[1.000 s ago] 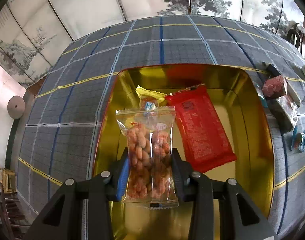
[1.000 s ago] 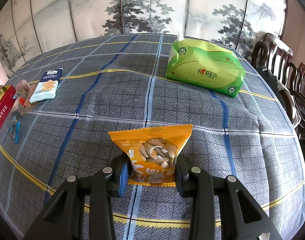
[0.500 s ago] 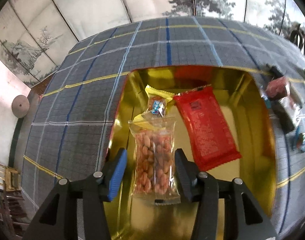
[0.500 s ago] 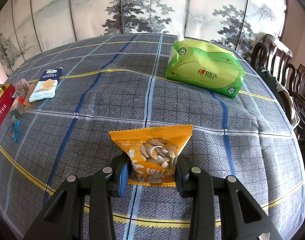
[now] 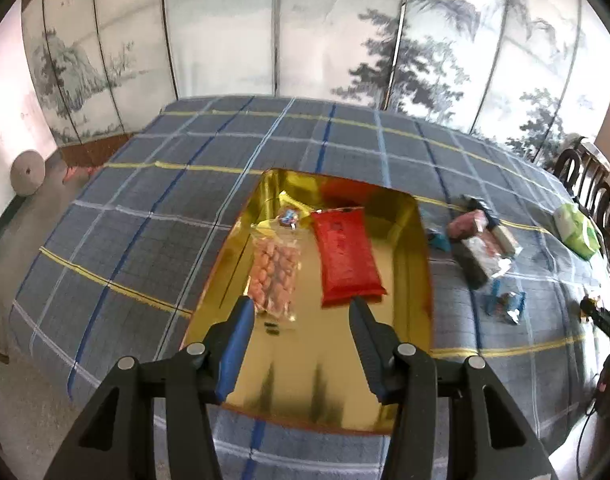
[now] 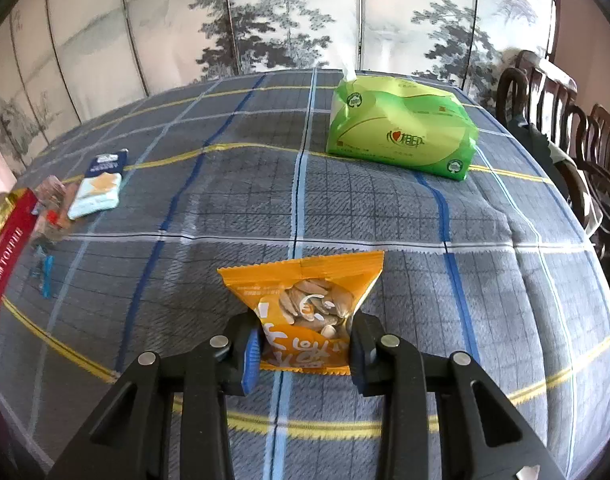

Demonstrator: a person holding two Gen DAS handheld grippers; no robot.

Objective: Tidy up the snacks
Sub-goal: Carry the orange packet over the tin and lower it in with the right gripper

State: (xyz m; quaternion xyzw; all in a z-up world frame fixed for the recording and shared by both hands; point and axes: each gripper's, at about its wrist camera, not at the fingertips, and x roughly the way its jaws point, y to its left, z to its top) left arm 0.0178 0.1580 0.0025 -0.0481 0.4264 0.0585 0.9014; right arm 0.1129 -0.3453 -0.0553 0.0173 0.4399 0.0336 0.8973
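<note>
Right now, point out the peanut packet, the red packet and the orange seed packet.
peanut packet (image 5: 275, 276): left wrist view, middle of the clear wrapper over the nuts.
red packet (image 5: 347, 258): left wrist view, centre of its flat face.
orange seed packet (image 6: 305, 280): right wrist view, upper part above the jaws.

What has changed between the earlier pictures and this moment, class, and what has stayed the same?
The left gripper let go of the clear packet of orange peanuts: its jaws have just been opening, and it drew up and back, empty. The packet now lies in the gold tin tray beside the red foil packet. Unchanged: the right gripper keeps its grip on the orange packet of seeds, and the green tissue pack has not moved.
</note>
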